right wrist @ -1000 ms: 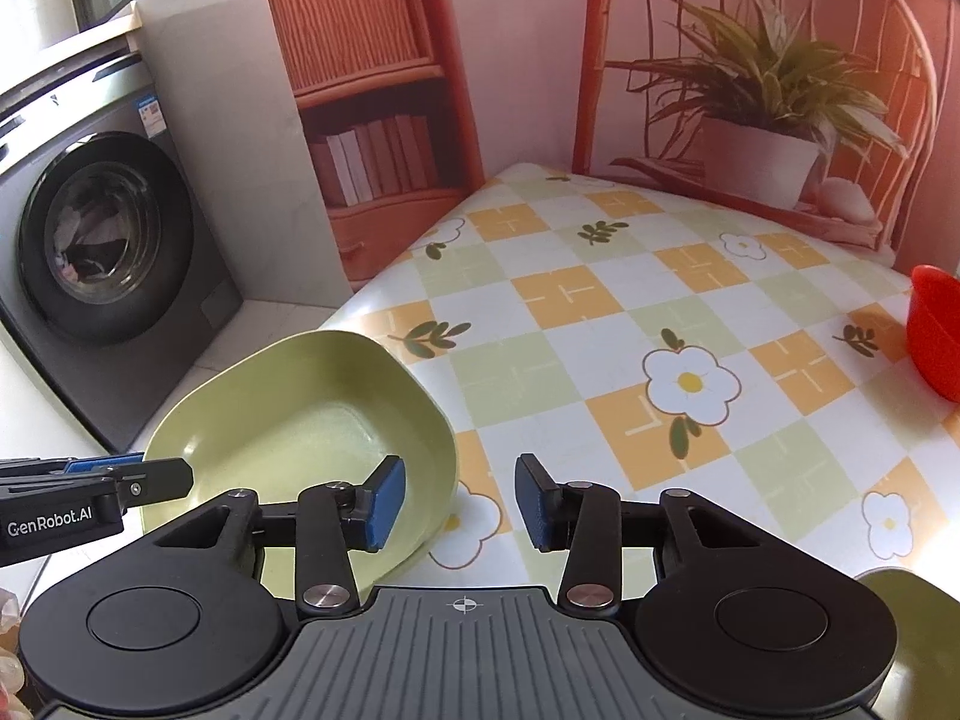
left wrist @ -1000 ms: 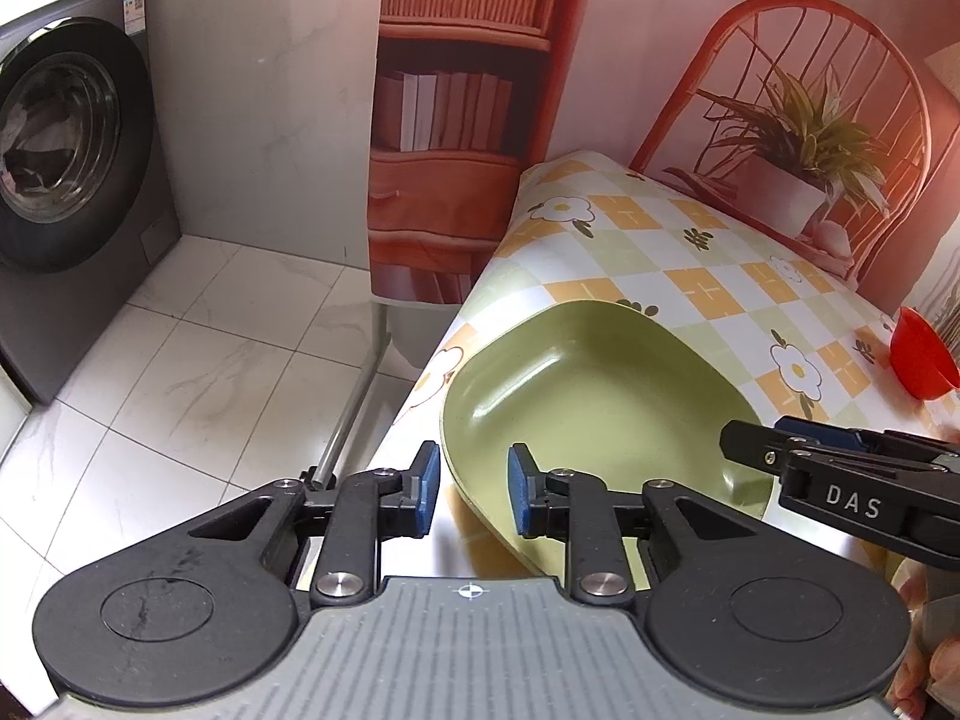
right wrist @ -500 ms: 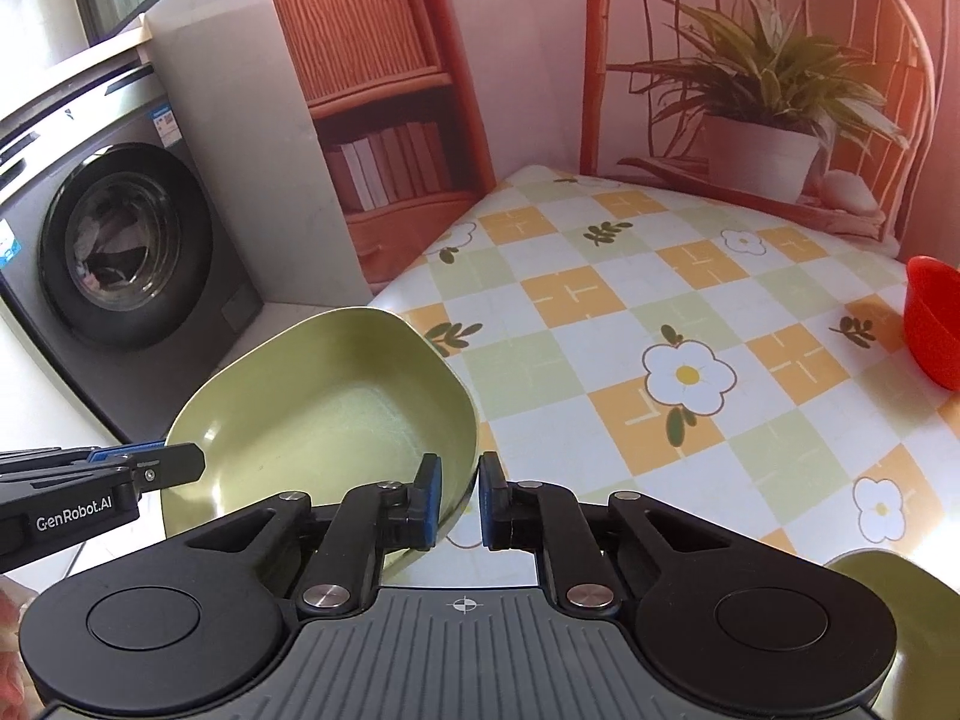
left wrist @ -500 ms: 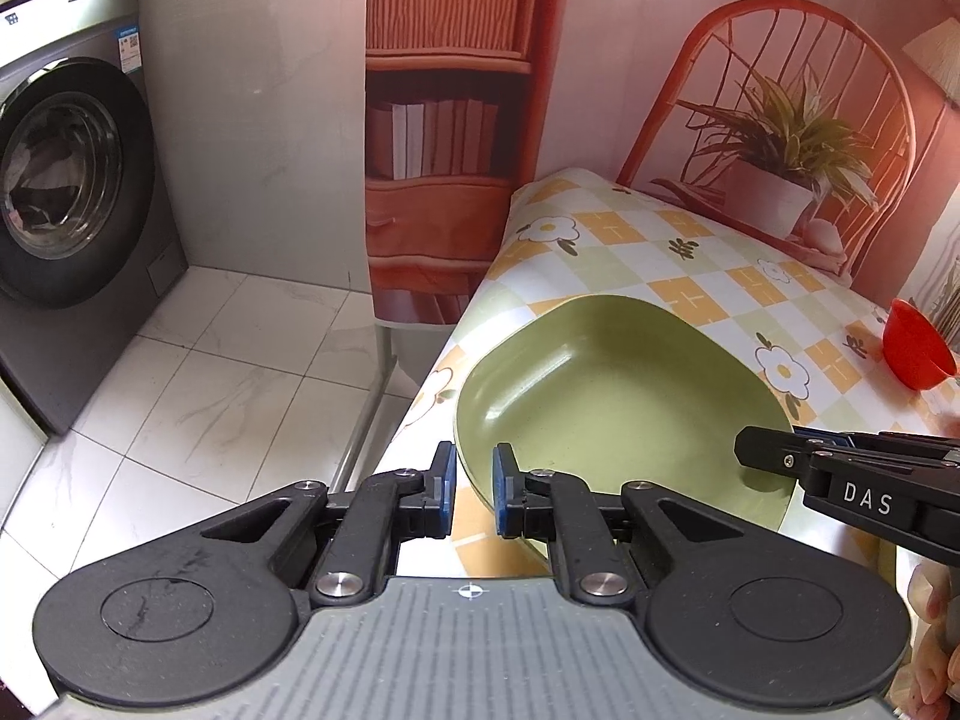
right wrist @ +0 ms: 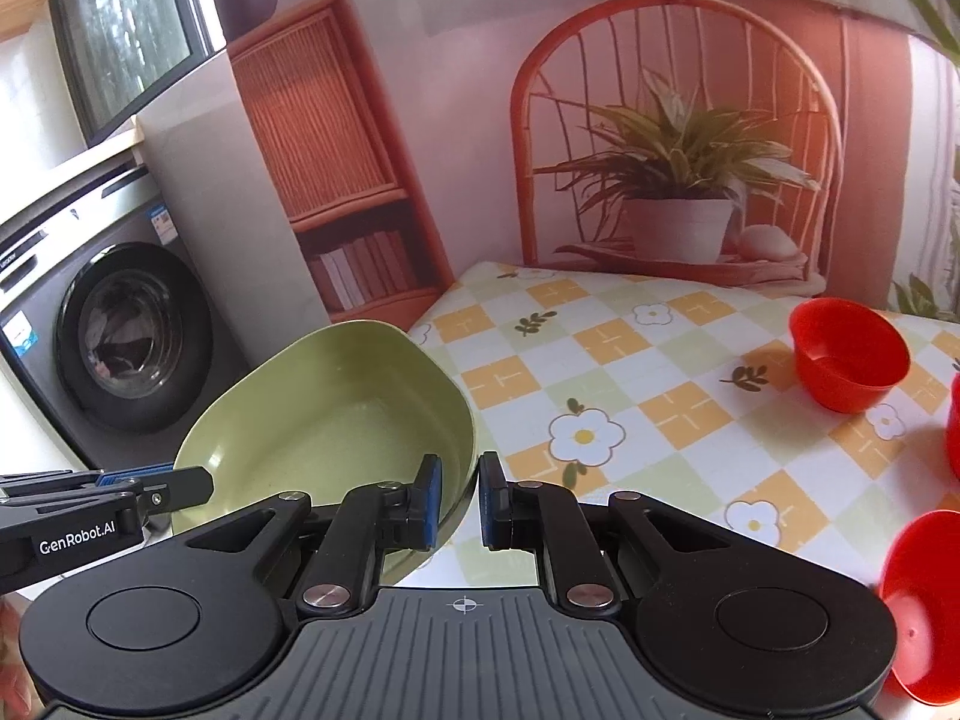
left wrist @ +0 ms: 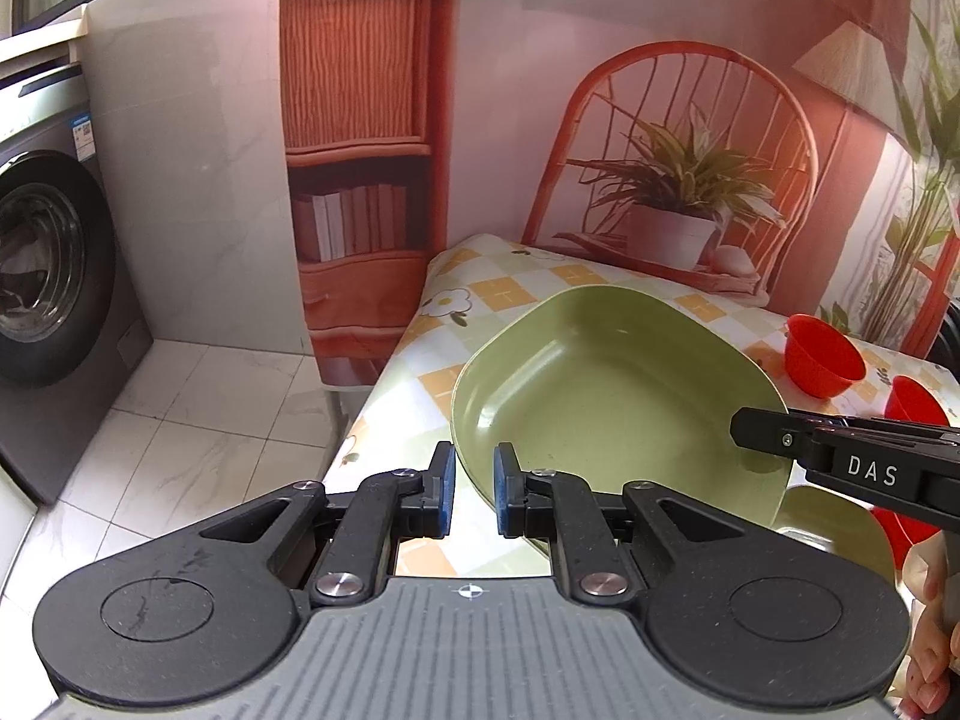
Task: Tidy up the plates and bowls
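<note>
- Left wrist view is showing your left gripper [left wrist: 472, 491] with its blue pads [left wrist: 444, 489] closed down on the near-left rim of the green plate [left wrist: 606, 396]; a narrow gap is showing between the pads where the rim is passing through.
- Your right gripper [right wrist: 459, 501] is pinching the opposite rim of the same green plate [right wrist: 336, 420], one pad inside the wall and one outside.
- You are holding the plate up off the table [right wrist: 660, 372], over its near-left corner, with the hollow side facing up.
- The plate is a deep, rounded rectangle; its long axis is running roughly from one gripper to the other, and it is tilting a little, the far rim sitting higher in the left wrist view.
- Green plates: you are seeing one in the grippers, and a second green piece [left wrist: 840, 531] is peeking out below its right end, too hidden to tell its shape.
- Red bowls: the right wrist view is showing one whole red bowl [right wrist: 849, 354] upright on the checked cloth, and parts of two more [right wrist: 924, 606] at the right edge, so three are counting up.
- Your hand [left wrist: 930, 630] is showing at the lower right corner.
</note>
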The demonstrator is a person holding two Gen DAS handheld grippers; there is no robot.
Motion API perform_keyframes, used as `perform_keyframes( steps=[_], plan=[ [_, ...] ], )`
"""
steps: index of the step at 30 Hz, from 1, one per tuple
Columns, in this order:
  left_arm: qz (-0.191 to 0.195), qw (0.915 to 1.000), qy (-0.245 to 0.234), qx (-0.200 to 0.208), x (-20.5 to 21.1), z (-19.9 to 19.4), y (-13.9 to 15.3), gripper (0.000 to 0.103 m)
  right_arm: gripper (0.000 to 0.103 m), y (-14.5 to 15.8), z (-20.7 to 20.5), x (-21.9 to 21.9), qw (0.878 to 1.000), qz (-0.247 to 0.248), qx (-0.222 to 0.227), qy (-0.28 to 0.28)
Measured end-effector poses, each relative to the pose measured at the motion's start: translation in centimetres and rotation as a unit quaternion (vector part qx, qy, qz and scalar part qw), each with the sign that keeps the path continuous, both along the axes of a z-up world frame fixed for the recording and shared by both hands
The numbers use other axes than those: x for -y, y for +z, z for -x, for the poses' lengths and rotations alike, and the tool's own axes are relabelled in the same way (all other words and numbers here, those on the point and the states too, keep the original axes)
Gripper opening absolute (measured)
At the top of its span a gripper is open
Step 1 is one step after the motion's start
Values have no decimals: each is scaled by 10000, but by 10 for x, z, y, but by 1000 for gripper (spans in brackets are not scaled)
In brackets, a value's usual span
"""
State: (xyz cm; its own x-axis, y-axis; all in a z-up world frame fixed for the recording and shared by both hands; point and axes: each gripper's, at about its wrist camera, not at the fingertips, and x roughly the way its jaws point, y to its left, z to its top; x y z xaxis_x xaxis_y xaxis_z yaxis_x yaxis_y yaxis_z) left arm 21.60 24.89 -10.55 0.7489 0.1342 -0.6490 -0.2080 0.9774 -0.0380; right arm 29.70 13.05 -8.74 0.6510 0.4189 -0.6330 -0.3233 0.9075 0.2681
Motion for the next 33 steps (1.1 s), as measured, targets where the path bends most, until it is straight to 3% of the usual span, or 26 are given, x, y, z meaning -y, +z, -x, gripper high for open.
perform_keyframes(
  steps=[8,20,33],
  plan=[
    [-24,9989,-460,-49,51,7,1,15,11,1,24,58,9993,-46,24,-362],
    [177,9935,-1037,-433,118,14,-25,17,11,-17,45,146,9958,-232,-268,-838],
    [230,9883,-1250,-840,153,15,-49,18,11,-50,37,181,9921,-238,-708,-1013]
  ],
)
